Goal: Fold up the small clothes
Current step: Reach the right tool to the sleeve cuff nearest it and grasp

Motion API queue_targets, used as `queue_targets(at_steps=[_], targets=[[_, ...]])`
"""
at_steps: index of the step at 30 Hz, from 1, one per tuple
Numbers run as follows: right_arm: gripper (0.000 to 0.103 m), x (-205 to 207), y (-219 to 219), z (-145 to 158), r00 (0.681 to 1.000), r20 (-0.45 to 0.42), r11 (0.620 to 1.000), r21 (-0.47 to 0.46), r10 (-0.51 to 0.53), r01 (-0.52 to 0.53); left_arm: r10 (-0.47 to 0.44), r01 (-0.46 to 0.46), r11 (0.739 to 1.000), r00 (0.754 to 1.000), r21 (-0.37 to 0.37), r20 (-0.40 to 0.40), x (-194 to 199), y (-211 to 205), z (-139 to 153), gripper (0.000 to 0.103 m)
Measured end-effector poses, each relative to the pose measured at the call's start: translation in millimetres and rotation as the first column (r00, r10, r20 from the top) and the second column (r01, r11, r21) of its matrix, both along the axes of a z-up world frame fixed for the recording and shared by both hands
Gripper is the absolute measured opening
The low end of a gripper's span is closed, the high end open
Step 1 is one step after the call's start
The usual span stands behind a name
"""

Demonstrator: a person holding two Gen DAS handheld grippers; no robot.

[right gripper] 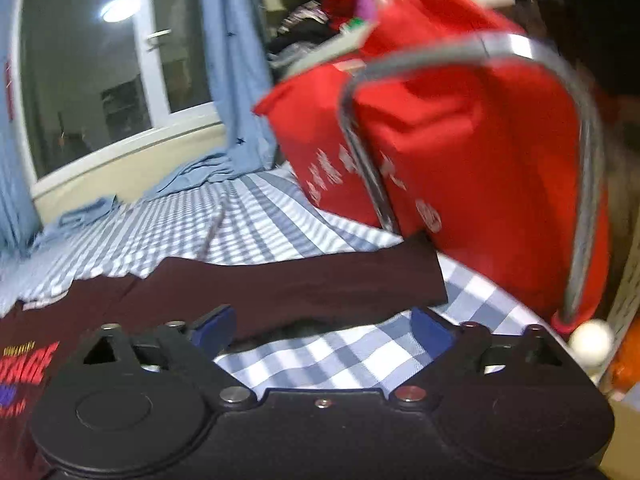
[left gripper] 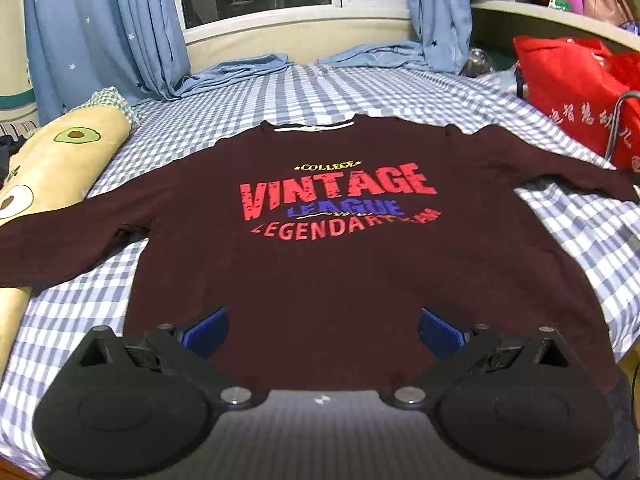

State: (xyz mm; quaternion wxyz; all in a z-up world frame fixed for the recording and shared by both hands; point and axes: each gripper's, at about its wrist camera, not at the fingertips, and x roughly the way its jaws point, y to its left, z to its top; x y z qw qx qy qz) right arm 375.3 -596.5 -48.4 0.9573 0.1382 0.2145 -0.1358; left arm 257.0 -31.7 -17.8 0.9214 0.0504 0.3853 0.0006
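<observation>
The left tongs (left gripper: 323, 330) are matte black plastic: two round housings with shallow circular recesses, angled arms with triangular cut-outs, and silver round-headed pivot screws. Their fingers (left gripper: 208, 331) carry ribbed blue pads. A grey ribbed panel sits between the housings. The right tongs (right gripper: 323, 328) have the same black body, silver screws, small centre screw and blue-padded fingers (right gripper: 214, 326).

Maroon sweater (left gripper: 320, 272) w/ red+blue print, blue-white check sheet (left gripper: 360, 88), red bag (right gripper: 460, 152).
</observation>
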Motion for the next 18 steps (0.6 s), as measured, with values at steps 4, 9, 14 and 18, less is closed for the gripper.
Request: queue_targets(at_steps=[4,9,14,18], targets=[[0.085,25.7,-28.1,-29.1,0.998,-0.022,0.988,0.145,-0.052,0.055,0.032,-0.032,0.999,0.999,0.018,-0.014,-2.5,5.9,3.7,0.103],[0.085,44.1,-60.5,-65.9,0.99,-0.002,0.922,0.365,-0.139,0.13,0.084,-0.084,0.996,0.996,0.034,-0.01,-1.0,12.6,11.8,0.103],[0.086,72.0,-83.9,-77.0,0.977,0.077,0.893,0.424,-0.2,0.149,0.13,-0.129,0.991,0.991,0.027,-0.016,8.1,18.3,12.7,0.103],[0.064,96.2,-95.7,-78.2,0.966,0.097,0.884,0.434,-0.238,0.174,0.141,-0.141,0.99,0.99,0.028,-0.001,6.1,21.0,16.4,0.103]])
